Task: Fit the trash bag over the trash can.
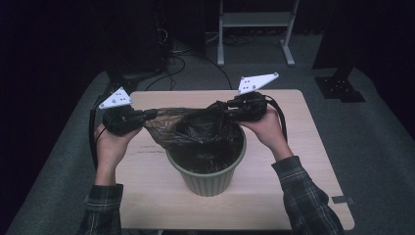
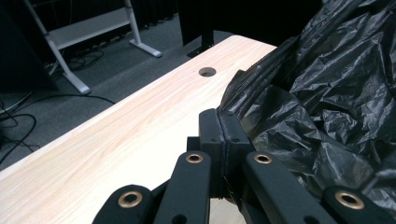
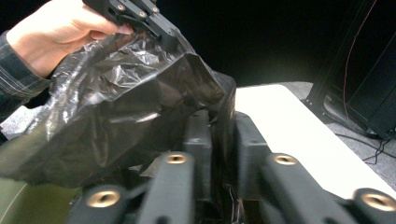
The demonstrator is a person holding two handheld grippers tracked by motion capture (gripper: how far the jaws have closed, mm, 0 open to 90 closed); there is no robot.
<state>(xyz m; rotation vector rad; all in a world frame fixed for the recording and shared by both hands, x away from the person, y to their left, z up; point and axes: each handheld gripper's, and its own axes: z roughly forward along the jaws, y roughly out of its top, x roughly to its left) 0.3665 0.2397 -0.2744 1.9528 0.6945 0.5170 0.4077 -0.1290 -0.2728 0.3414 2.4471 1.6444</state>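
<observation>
Bin (image 1: pixel 208 171) sits on the table (image 1: pixel 303 147), nearest the person. Bag (image 1: pixel 205 132) hangs inside it, mouth pulled up above the rim and stretched left-right. Left gripper (image 1: pixel 152 114), left of the bin, jaws together, clamped on the bag's left edge. Right gripper (image 1: pixel 226 108), over the bin's far rim, jaws pinching the bag's far edge. Bag's free edge runs between both jaws; likely next, pull it outward and down over the rim. Right hand is nearer the rim.
</observation>
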